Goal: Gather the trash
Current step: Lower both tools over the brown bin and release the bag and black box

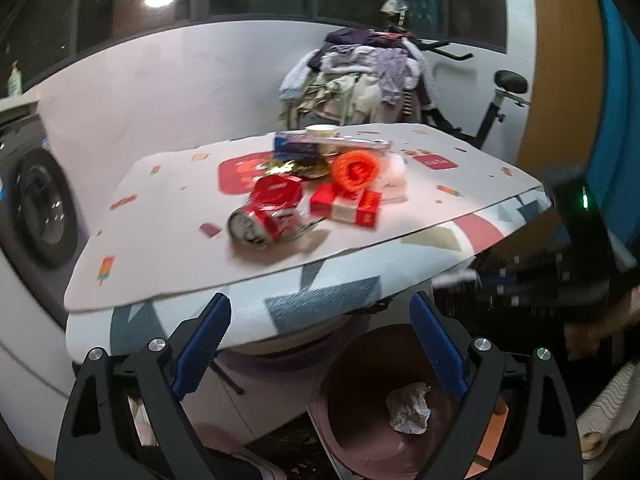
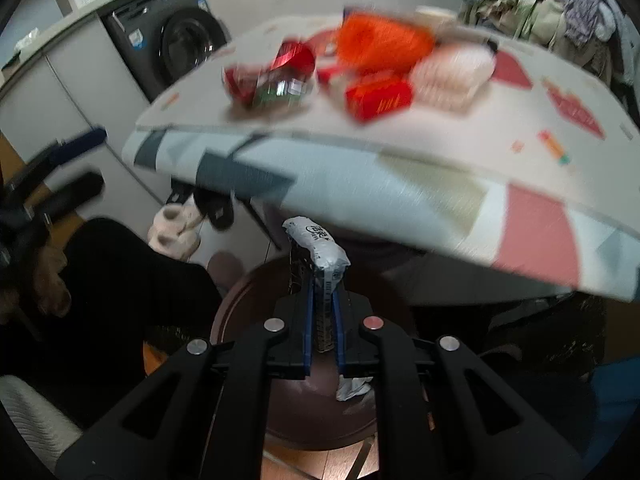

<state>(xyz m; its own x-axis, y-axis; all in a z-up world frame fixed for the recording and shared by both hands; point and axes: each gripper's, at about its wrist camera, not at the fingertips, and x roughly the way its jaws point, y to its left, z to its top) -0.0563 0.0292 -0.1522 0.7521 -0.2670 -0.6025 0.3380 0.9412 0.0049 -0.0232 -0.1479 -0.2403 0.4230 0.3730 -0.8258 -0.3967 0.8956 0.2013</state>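
Note:
Trash lies piled on the table: a crushed red can, red boxes, an orange net and a blue box. My left gripper is open and empty, below the table's front edge, above a brown bin that holds crumpled white paper. My right gripper is shut on a silver-blue wrapper, held over the same bin. The pile shows blurred in the right wrist view.
A washing machine stands left of the table. A heap of clothes and an exercise bike are behind it. Slippers lie on the floor under the table. The right gripper shows blurred at the right.

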